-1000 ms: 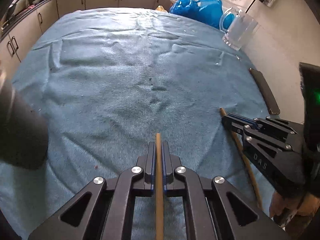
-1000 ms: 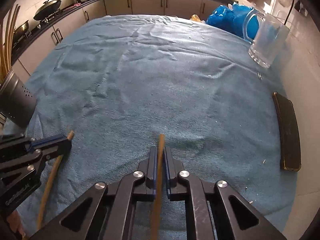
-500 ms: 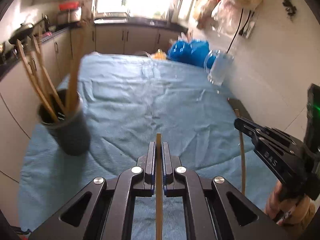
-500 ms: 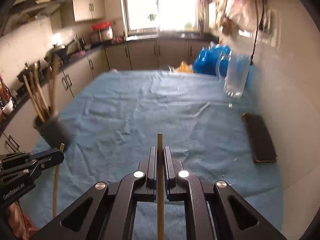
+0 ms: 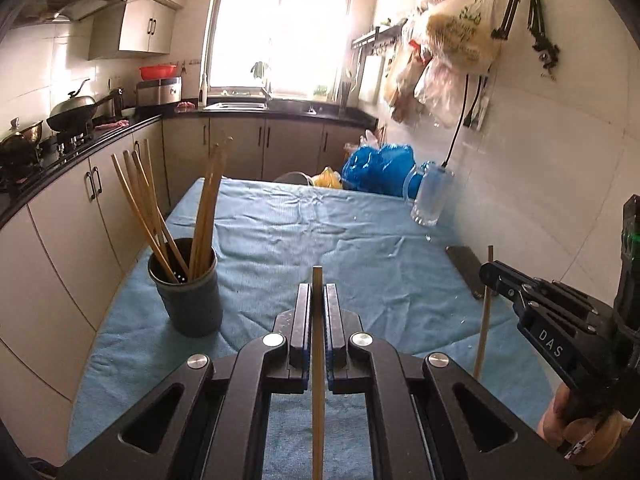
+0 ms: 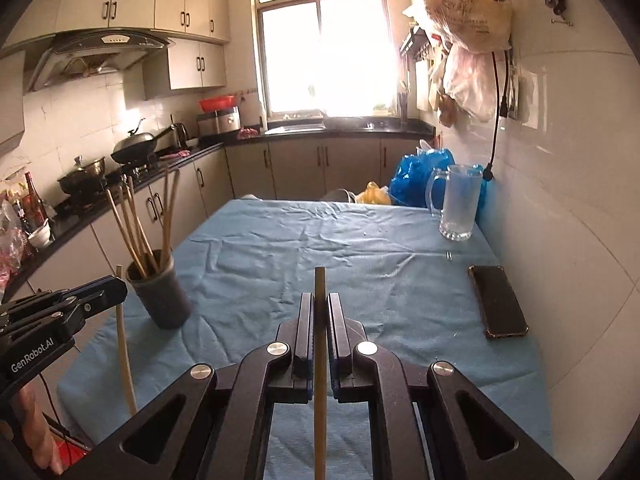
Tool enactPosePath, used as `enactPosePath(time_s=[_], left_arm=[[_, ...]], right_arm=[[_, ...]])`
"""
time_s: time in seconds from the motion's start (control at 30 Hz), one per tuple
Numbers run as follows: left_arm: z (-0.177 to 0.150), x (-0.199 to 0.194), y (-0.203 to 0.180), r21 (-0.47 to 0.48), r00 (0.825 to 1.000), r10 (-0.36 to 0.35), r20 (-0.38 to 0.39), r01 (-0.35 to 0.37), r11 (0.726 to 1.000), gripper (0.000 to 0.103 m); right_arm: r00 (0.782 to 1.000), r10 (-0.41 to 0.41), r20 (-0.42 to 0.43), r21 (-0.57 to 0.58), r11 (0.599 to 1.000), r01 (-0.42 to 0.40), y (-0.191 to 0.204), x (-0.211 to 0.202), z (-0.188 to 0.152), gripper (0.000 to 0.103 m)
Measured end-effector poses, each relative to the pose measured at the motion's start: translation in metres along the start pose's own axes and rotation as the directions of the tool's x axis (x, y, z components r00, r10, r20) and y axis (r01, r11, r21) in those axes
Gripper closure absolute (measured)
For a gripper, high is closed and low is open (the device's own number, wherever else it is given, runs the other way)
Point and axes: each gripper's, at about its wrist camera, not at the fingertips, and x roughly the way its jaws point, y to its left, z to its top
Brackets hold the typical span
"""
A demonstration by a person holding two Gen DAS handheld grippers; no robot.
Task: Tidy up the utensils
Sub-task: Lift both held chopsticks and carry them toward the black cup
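**One chopstick clamped in each gripper, both raised above the table**

Left gripper (image 5: 317,300): jaws are drawn narrow and clamped on a wooden chopstick (image 5: 317,360). The stick is held upright between the pads, its tip standing just above the fingertips and its shaft running down past the bottom edge of the view.

Right gripper (image 6: 319,312): jaws are likewise narrow and clamped on a second chopstick (image 6: 319,360), held the same way, tip just proud of the fingertips.

Cross-check: the right gripper is seen from the left wrist view at lower right, with its stick gripped near the upper end and hanging below the jaws. The left gripper is seen from the right wrist view at lower left, its stick also hanging below the jaws. Part of a hand (image 5: 576,432) is seen under the right gripper.

Utensil holder (image 5: 188,288): a dark cylindrical cup, standing upright on the blue cloth (image 5: 320,236), ahead and to the left of both grippers, nearer the left one. Several chopsticks (image 5: 160,208) are already stood in it, fanned outward. Neither held stick is touching the holder.

Other items on the cloth:
- black phone (image 6: 498,304), lying flat ahead and to the right of the right gripper, near the wall
- glass mug (image 6: 458,204), upright, further ahead on the right
- blue plastic bag (image 6: 420,176), at the far end of the table behind the mug

Nothing lies on the cloth directly ahead of either gripper
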Motion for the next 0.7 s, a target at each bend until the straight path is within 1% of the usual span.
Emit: enactPosePath(time_s=[0.07,0.27,0.47,0.7], left_arm=[[0.000,-0.004,0.002,-0.008,1.000,-0.012,0.013,0.012,1.000,0.098],[0.002,-0.011,0.005,-0.018,0.999,-0.003,0.039,0.004,1.000,0.098],[0.010,-0.021,0.013,-0.037,0.997,-0.024,0.069,0.026,0.999,0.098],[0.031,-0.049,0.032,-0.074,0.988,-0.045,0.146,0.056,0.996,0.098]], right_arm=[[1.000,0.004,0.018,0.005,1.000,-0.004,0.002,-0.006,0.002,0.097],[0.998,0.020,0.057,-0.001,1.000,-0.020,0.009,-0.017,0.009,0.097],[0.996,0.030,0.080,-0.010,1.000,-0.029,0.017,-0.019,0.019,0.097],[0.994,0.056,0.090,-0.010,0.998,-0.056,0.025,-0.013,0.033,0.097]])
